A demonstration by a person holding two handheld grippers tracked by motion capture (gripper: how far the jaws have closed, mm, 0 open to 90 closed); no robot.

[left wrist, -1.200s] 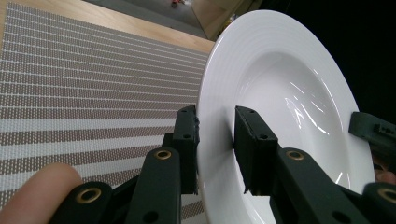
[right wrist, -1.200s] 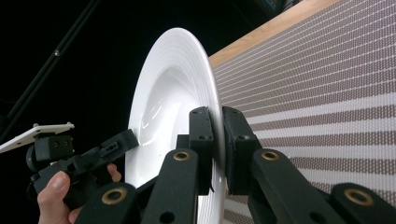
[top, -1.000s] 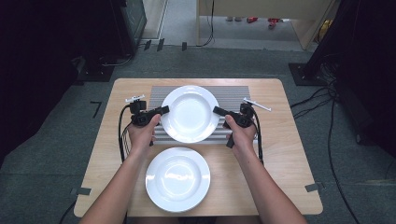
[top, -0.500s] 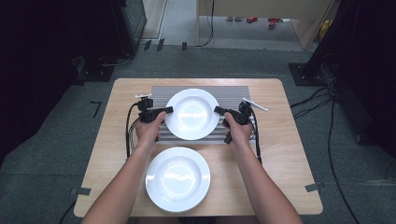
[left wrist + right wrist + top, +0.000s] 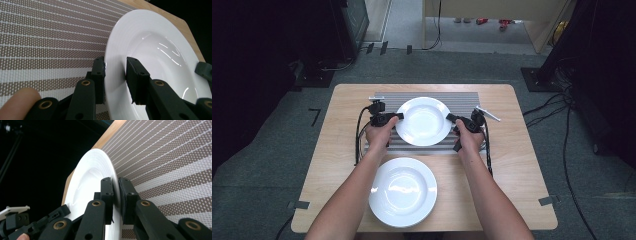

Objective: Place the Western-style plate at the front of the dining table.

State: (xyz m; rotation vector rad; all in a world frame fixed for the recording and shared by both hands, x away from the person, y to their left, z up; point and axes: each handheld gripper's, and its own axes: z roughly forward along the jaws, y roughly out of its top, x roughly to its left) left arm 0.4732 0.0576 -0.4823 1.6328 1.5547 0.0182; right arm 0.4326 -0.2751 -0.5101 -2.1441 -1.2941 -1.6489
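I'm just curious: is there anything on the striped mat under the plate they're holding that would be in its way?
Nothing visible. The held plate hangs over bare mat; the other plate lies nearer the person, off the mat.

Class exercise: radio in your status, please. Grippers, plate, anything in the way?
Left gripper and right gripper shut on far plate, over striped mat. Second plate nearer, apart.

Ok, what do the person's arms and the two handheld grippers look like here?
Both forearms are bare, with no sleeves or gloves visible. The left gripper and right gripper are matt black, each with two flat rectangular jaws on linked bars joined by brass-coloured rivets. Small screw holes dot the jaw blocks. Black cables trail from each gripper toward the person. A pale grey plate sits on top of the right gripper.
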